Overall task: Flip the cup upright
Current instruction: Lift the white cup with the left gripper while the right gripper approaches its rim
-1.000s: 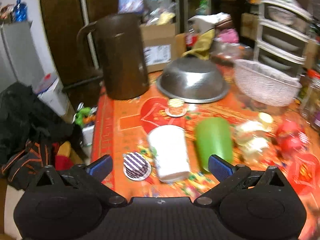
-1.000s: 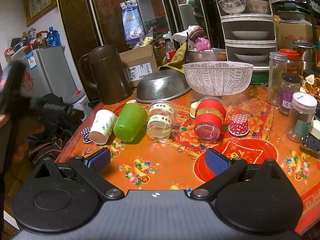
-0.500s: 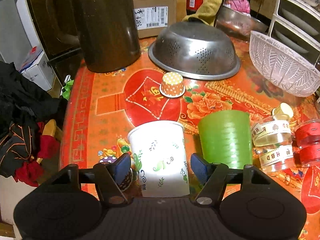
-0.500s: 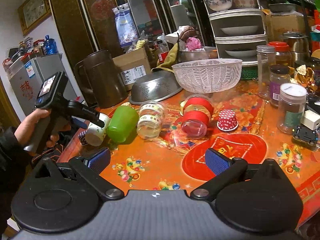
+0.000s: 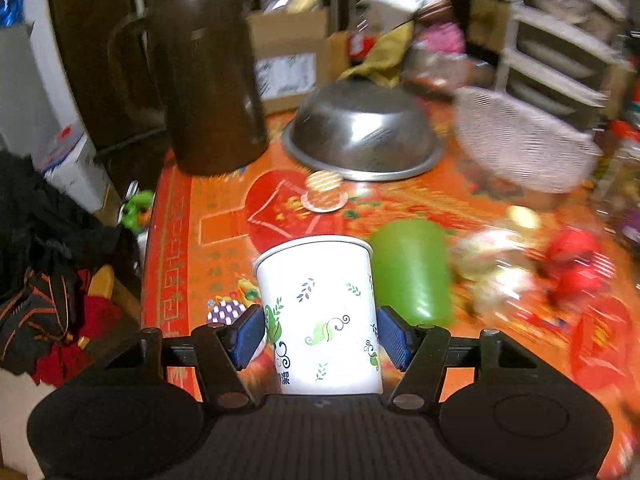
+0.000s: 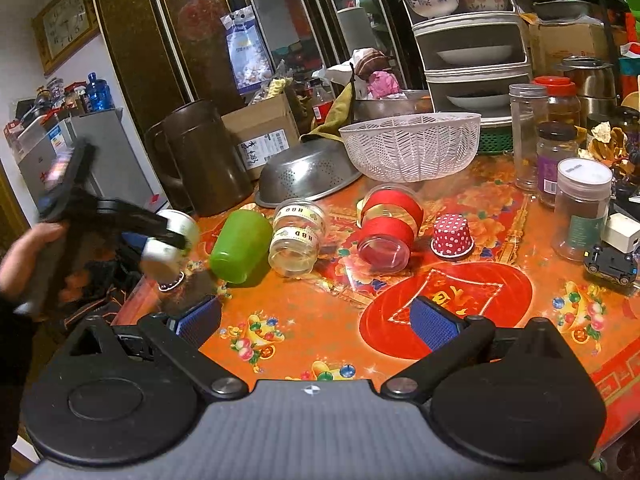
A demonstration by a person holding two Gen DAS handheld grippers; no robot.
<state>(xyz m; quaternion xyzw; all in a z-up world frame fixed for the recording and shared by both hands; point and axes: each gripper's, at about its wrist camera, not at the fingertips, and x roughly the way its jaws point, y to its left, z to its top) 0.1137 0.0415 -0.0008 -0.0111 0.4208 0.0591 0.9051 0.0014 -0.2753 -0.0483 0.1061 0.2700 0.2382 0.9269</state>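
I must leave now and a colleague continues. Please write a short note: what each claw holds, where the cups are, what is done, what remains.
Left claw: shut on the white paper cup, pads on both sides of its wall, cup lifted off the table near the left edge; view blurred by motion.
Right claw: open, holding nothing, above the table's front.
Green cup: on its side beside the glass jar, not touched.
Done: white cup grasped and raised.
Left: turn it mouth up, set it down, release.
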